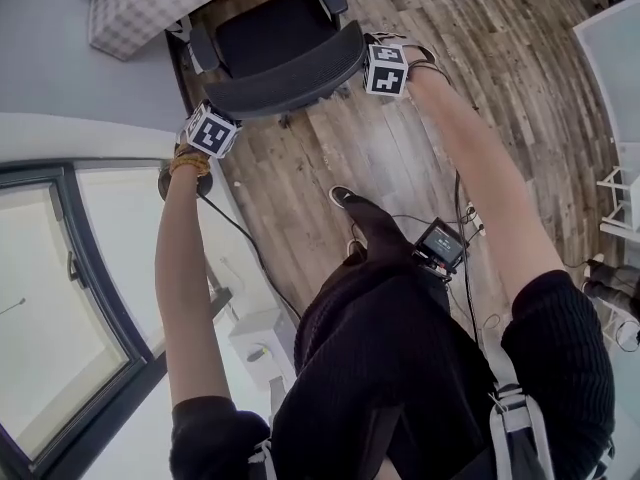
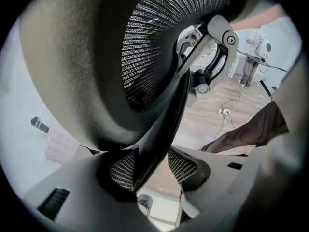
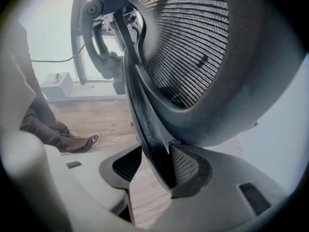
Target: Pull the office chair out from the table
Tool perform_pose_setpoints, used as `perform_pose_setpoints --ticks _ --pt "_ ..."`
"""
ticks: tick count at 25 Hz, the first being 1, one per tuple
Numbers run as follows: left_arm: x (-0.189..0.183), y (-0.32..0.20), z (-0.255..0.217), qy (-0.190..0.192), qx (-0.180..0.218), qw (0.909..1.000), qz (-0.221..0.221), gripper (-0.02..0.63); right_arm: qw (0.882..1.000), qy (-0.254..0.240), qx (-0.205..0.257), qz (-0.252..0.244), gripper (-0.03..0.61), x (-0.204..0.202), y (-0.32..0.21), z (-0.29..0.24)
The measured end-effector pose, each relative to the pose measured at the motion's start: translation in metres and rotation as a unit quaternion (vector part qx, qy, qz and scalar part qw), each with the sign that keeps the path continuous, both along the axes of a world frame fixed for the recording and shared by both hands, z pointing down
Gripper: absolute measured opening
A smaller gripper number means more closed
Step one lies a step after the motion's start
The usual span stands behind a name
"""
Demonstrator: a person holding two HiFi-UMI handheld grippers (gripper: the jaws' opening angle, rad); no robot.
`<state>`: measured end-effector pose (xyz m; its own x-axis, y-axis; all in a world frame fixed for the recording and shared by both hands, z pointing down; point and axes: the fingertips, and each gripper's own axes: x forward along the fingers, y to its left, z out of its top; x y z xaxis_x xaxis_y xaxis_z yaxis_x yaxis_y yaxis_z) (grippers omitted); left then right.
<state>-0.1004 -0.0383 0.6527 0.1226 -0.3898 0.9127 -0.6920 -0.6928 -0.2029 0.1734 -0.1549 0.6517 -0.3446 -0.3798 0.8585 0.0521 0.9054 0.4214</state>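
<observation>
Upright black mesh-backed office chair (image 1: 285,76)

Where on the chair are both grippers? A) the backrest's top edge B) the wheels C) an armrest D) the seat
A: the left gripper and the right gripper each have the edge of the backrest between their jaws, at its top corners in the head view.

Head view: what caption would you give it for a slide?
A person's left gripper and right gripper straddle the backrest rim of a black office chair.
</observation>
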Motion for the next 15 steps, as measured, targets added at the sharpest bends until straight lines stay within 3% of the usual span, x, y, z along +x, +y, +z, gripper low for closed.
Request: perform_pose_setpoints --ticks 5,15 --pt "0.014 0.036 0.0 0.001 0.001 1.0 0.005 0.193 1.0 0.0 0.016 0.008 0.183 0.013 0.035 -0.005" --pt "0.04 0.113 -0.001 0.006 0.012 0.9998 0.016 0.193 1.0 0.009 0.002 0.019 0.186 0.038 0.122 -0.005"
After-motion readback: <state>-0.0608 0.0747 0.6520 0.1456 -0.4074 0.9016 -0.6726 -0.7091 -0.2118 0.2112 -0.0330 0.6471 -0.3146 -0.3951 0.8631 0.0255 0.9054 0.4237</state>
